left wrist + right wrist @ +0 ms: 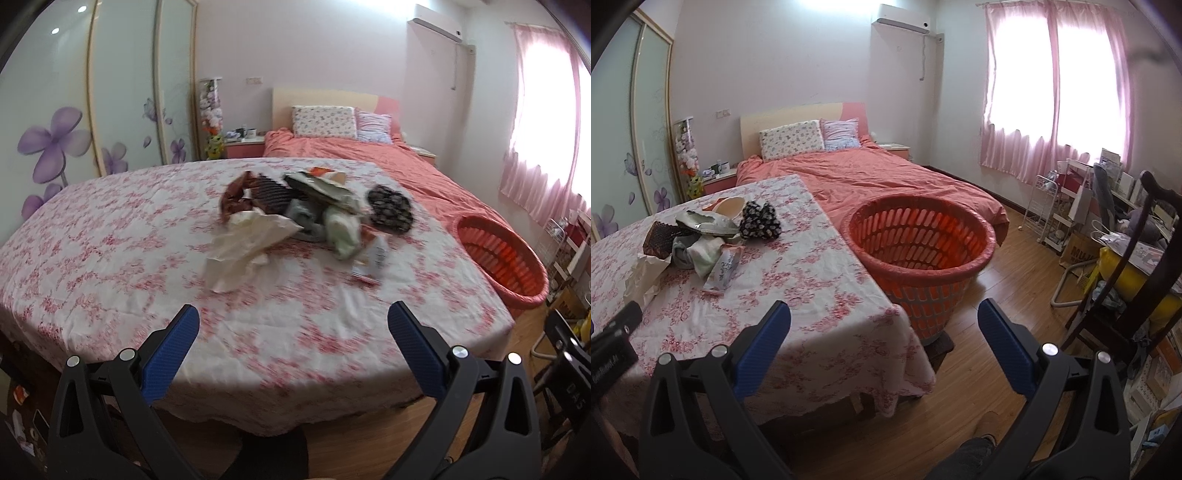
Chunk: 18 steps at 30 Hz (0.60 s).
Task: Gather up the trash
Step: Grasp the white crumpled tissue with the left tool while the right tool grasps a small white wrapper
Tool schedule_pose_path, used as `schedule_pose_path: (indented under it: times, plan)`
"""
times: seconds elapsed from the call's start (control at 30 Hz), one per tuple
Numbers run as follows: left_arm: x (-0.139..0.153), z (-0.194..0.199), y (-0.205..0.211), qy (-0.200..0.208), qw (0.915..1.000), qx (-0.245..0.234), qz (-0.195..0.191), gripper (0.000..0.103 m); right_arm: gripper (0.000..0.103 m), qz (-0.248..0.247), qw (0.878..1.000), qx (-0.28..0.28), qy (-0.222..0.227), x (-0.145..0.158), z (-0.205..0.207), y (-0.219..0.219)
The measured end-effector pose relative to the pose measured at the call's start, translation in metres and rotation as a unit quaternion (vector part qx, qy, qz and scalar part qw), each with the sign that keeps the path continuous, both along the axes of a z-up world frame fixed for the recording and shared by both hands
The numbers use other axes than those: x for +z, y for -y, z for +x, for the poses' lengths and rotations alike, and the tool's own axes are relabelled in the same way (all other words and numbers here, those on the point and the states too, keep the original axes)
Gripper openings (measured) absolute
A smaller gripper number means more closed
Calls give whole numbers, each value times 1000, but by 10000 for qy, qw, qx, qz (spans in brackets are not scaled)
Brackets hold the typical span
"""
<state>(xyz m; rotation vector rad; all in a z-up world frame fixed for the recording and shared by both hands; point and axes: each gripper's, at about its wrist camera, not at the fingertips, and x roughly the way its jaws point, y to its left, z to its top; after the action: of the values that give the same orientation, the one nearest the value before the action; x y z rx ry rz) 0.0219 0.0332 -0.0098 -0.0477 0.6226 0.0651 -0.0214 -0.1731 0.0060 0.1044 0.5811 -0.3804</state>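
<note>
1. A heap of trash (295,210) lies near the middle of a surface (110,258) draped in a red-and-white floral cloth: crumpled pale paper (247,243) at the front left, a brown patterned wrapper (236,195) behind it, a torn grey-green packet (317,188) on top, and a black spotted pouch (389,206) at the right edge of the heap.
2. A small white sachet (722,273) lies just beside the pile, on the side nearest the camera.
3. An orange slatted basket (919,236) stands off the surface's right edge, between it and a bed (886,173) with a coral cover; nothing can be made out inside.
4. The left tool (293,321) is held above the surface's near edge, its blue-padded fingers spread wide and gripping nothing, well short of the heap.
5. The right tool (884,317) is also spread wide and empty, above the surface's near right corner, facing the basket.
6. Pink curtains (1052,92) glow at the window; a cluttered rack (1056,206) stands below.
</note>
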Motion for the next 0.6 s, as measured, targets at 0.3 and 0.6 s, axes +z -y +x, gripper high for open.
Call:
schedule_pose_path:
  times: [0.3,0.6]
  plan:
    - [-7,56,-58,-108,9996,253,-46,100,99,92,9993,350,33,-7,36,-24]
    - [-23,100,-57,-384,9989,-164,202,85,99,118,9982,584,-66,-14,61,-44]
